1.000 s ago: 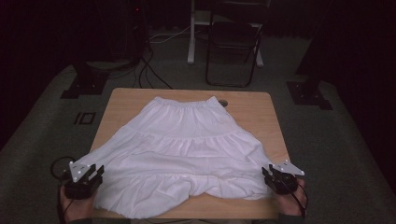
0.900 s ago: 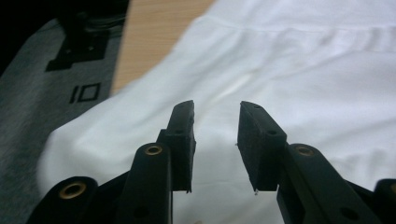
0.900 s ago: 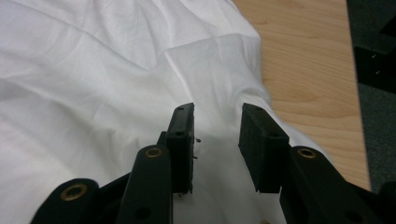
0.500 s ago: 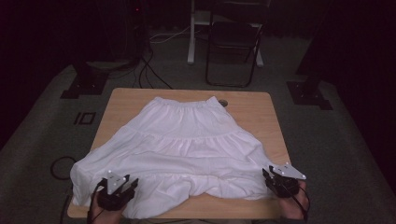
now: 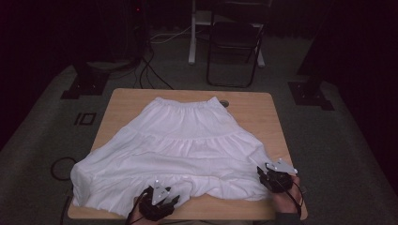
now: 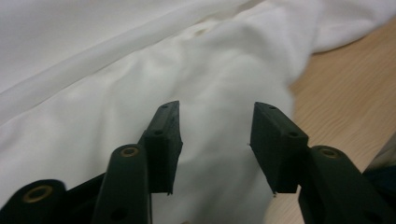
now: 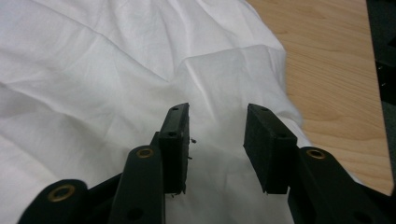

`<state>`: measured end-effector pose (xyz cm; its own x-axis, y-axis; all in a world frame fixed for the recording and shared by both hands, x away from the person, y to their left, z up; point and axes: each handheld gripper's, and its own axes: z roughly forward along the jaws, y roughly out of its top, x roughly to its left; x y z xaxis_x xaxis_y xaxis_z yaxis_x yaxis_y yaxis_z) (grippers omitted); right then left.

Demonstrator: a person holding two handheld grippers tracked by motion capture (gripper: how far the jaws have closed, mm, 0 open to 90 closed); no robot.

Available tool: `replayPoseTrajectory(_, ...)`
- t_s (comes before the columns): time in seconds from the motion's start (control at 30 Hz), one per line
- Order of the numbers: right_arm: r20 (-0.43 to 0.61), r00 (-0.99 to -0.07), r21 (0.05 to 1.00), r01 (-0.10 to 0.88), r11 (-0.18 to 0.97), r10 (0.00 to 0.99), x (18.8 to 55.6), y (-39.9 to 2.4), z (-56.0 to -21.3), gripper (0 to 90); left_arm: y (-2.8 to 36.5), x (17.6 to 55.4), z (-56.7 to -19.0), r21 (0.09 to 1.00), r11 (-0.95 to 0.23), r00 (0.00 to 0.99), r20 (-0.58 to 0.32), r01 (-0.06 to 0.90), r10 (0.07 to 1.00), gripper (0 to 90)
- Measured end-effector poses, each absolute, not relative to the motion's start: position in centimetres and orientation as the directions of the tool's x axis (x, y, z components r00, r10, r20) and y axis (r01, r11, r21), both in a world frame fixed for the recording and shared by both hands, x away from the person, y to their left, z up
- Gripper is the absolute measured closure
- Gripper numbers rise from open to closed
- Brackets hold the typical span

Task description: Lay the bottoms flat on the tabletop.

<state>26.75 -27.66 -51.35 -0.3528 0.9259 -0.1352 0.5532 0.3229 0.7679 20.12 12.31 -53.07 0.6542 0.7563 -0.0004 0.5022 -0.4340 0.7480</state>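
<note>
A white tiered skirt [image 5: 183, 150] lies spread on the wooden table [image 5: 253, 108], waistband at the far side and hem towards me. My left gripper [image 5: 162, 194] sits at the middle of the near hem. Its jaws have just been opening and stand apart over a fold of the skirt [image 6: 219, 79], and the pads [image 6: 166, 140] do not press on it. My right gripper [image 5: 261, 172] rests at the hem's right corner. Its jaws have also just been opening and stand apart over the skirt [image 7: 116, 70], next to bare table [image 7: 336, 84].
A black folding chair [image 5: 234, 42] stands beyond the table, with cables [image 5: 150, 70] on the floor beside it. Dark stand bases [image 5: 84, 82] [image 5: 309, 91] flank the far corners. A cable loop [image 5: 61, 168] lies on the floor at the left.
My left gripper has moved right along the near hem, from the skirt's left corner to the middle, and that corner now lies loose. The right gripper has stayed at its corner.
</note>
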Motion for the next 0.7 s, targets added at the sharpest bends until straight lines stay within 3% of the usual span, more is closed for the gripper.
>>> replayPoseTrajectory(0.37, -0.134, -0.366, 0.749, 0.571, 0.337, 0.921, 28.4, -26.6, -51.9, 48.7, 6.2, 22.7, -54.3, 0.717, -0.538, 0.755, 0.024, 0.444, 0.656, 37.4)
replayPoseTrajectory(0.7, -0.169, -0.350, 0.720, 0.595, 0.358, 0.921, 30.9, -26.1, -51.6, 41.3, 3.8, 24.3, -54.9, 0.718, -0.546, 0.761, 0.034, 0.432, 0.648, 37.4)
